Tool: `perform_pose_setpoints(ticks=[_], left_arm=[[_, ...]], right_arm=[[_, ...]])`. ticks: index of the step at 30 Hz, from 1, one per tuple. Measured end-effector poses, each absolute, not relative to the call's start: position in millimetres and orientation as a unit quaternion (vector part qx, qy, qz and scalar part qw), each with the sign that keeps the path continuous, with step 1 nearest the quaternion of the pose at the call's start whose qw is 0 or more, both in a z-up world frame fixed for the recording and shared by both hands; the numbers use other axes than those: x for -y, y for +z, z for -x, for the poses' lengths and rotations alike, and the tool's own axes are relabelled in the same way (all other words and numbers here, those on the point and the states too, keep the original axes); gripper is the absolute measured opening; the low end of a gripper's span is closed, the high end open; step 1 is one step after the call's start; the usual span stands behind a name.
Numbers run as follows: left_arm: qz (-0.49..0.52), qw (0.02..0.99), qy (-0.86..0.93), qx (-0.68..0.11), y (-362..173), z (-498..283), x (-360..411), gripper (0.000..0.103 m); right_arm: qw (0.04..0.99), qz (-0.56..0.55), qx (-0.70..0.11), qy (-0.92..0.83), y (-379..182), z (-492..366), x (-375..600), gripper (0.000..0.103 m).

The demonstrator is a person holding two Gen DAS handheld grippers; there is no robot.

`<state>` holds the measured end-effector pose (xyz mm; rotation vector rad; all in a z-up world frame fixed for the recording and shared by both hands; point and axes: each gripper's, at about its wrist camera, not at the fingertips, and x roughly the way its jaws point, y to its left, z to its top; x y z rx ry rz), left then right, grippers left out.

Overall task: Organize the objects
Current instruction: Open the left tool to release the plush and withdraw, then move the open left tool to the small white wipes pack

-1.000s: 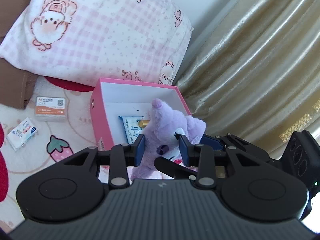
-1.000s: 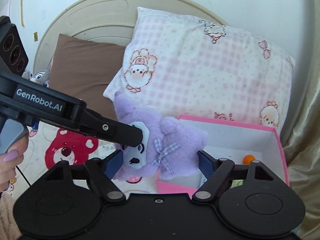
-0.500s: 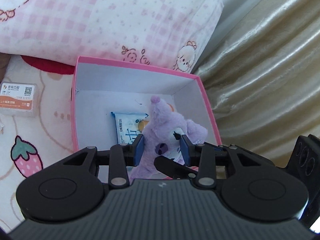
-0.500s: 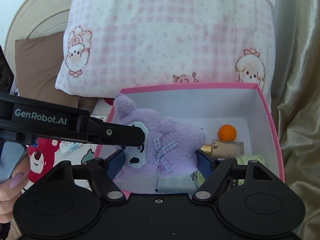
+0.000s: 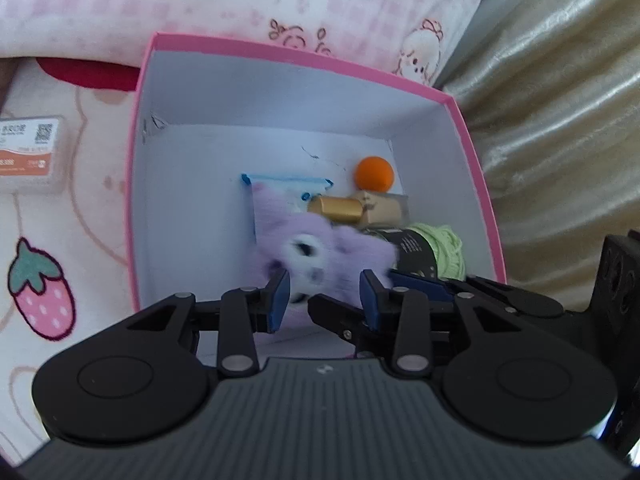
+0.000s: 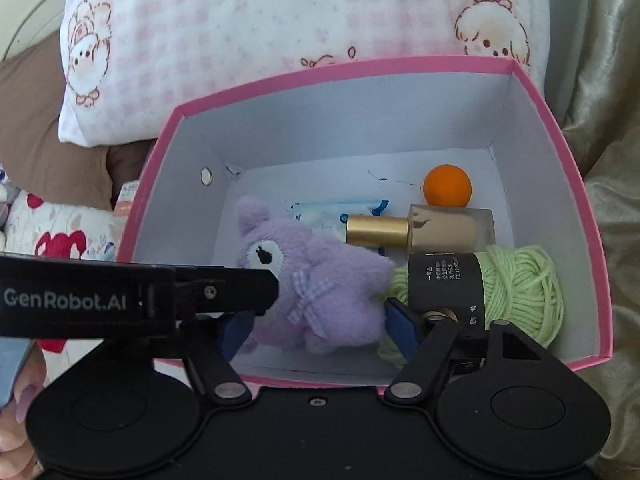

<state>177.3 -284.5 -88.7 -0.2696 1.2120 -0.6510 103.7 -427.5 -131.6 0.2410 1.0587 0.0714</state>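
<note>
Inside the pink box (image 6: 560, 136), the plush (image 6: 320, 280) lay beside the yarn (image 6: 524, 292), both the left claw (image 5: 324, 296) and the right claw (image 6: 320, 330) released around it, best withdrawn straight upward without snagging fur.

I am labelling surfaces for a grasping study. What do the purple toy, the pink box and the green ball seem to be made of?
Purple toy: soft plush, judging by its fuzzy nap and a checked fabric bow.
Pink box: probably matte cardboard; thin, stiff walls, white inside.
Green ball: wound yarn with visible strands; the fibre type is unclear.
</note>
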Motion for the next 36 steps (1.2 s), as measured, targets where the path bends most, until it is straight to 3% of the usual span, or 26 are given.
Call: perform_pose_setpoints(ticks=[4, 9, 13, 17, 19, 28, 36], left_arm=[[0.119, 0.768, -0.294, -0.556, -91, -175, 286, 0.036], [0.125, 0.778, -0.281, -0.547, -91, -178, 281, 0.036], [0.094, 0.783, -0.29, -0.542, -73, -171, 276, 0.036], [0.064, 0.797, -0.306, -0.517, -36, -154, 266, 0.038], [0.052, 0.805, -0.303, -0.508, -21, -144, 258, 0.047], [0.022, 0.805, -0.291, -0.517, 16, -113, 213, 0.071], [0.03, 0.815, -0.299, -0.495, 33, -93, 155, 0.077]], right_arm=[[0.852, -0.091, -0.513, 0.049, -135, -107, 420, 0.064], [0.85, -0.073, -0.522, 0.013, -147, -113, 419, 0.045], [0.857, -0.055, -0.512, 0.004, -138, -102, 411, 0.045], [0.879, -0.031, -0.475, 0.022, -99, -74, 398, 0.047], [0.887, -0.029, -0.461, 0.03, -79, -58, 391, 0.049], [0.906, 0.013, -0.419, 0.057, -21, -11, 354, 0.063], [0.922, 0.064, -0.378, 0.057, 15, 11, 312, 0.076]])
